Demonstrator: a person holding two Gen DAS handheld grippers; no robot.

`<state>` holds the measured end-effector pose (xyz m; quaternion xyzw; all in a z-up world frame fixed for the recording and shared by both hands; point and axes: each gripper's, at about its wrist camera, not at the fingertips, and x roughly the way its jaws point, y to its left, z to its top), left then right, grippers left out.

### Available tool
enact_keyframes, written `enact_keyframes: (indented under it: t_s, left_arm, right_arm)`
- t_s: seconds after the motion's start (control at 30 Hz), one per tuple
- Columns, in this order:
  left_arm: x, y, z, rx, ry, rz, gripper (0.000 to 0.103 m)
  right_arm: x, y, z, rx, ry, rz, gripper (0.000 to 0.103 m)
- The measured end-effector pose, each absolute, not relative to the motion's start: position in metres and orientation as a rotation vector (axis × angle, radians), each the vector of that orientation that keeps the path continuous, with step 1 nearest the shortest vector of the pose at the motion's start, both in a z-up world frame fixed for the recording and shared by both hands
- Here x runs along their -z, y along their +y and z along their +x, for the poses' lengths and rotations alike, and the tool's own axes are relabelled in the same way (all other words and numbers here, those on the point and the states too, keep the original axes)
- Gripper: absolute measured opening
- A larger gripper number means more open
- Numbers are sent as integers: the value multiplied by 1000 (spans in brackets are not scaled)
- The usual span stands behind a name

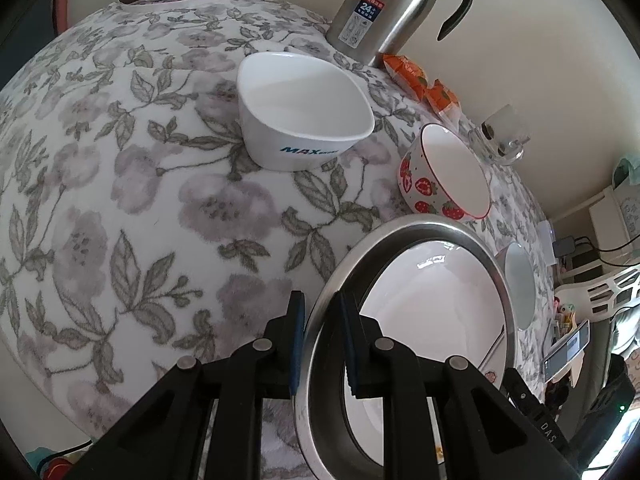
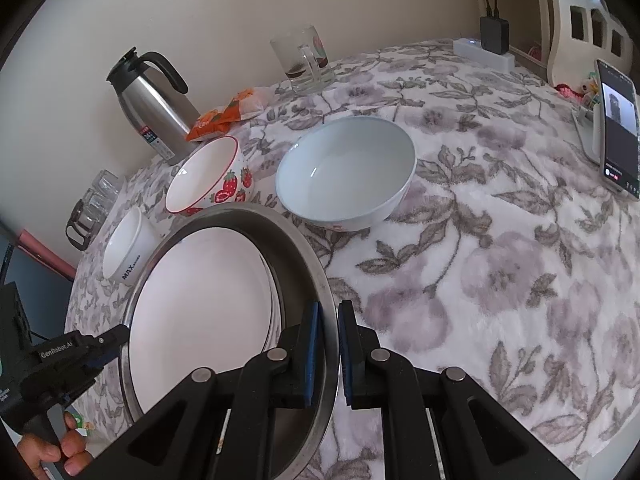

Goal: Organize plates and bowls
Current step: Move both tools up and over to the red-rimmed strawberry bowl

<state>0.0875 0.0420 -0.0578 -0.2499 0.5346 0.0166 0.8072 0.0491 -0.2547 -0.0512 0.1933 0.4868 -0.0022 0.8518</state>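
From the far left of my right camera I see the square white bowl (image 2: 127, 250) on the flowered desk (image 2: 500, 272), then the strawberry bowl (image 2: 208, 178) just behind the metal tray (image 2: 296, 248). The white plate (image 2: 200, 292) lies inside that tray. My left gripper (image 1: 320, 344) has its fingers (image 1: 297, 344) clamped on the tray's left rim, one pad outside and one inside. My right gripper (image 2: 328, 354) pinches the opposite rim the same way, fingers narrow on the metal. I can't quite tell whether the tray is lifted or resting on the cloth (the fisheye bends everything here). Right of the tray sits the pale blue bowl (image 2: 346, 172), upright and apart from it. A phone (image 2: 616, 128) stands at the far right edge.
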Motion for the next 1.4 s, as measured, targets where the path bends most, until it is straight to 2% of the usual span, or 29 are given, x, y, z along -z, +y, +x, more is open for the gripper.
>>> enact_keyframes:
  t_s: [0.3,0.53,0.57,0.6,0.67,0.73,0.77,0.8,0.83,0.87,1.07,1.13,1.2,1.4]
  left_arm:
    - [55,45,85,-44,1136,-543,18]
    - [35,47,77,-47,1060,-527,20]
    - [32,48,76,-47,1046,-530,23]
    - [29,49,76,-49,1035,-533,33]
    - [24,54,75,-64,1011,-547,45]
    - [20,58,76,-77,998,-551,48]
    - [18,60,77,-84,991,-559,53]
    - [17,61,79,-90,987,-567,63]
    - [16,61,83,-91,987,-575,67]
    - [15,60,86,-88,987,-578,69]
    - [11,49,110,-70,1024,-578,69]
    - [9,46,119,-82,1024,-573,70]
    - [7,43,126,-86,1026,-560,82]
    - [1,32,152,-70,988,-521,95]
  right_arm:
    - [50,-256,50,7,1028,414,12]
    - [35,-259,45,21,964,404,12]
    - [32,-259,45,17,949,407,12]
    - [29,-260,45,12,933,408,12]
    - [25,-259,45,2,915,411,12]
    - [23,-259,48,-17,904,424,13]
    - [23,-258,50,-26,901,430,15]
    - [23,-257,52,-33,903,434,22]
    - [23,-256,55,-36,903,433,31]
    - [23,-255,56,-39,904,431,35]
    - [23,-246,70,-57,921,424,53]
    - [20,-243,75,-58,920,408,63]
    - [15,-240,83,-58,914,393,68]
    - [5,-232,109,-79,906,358,75]
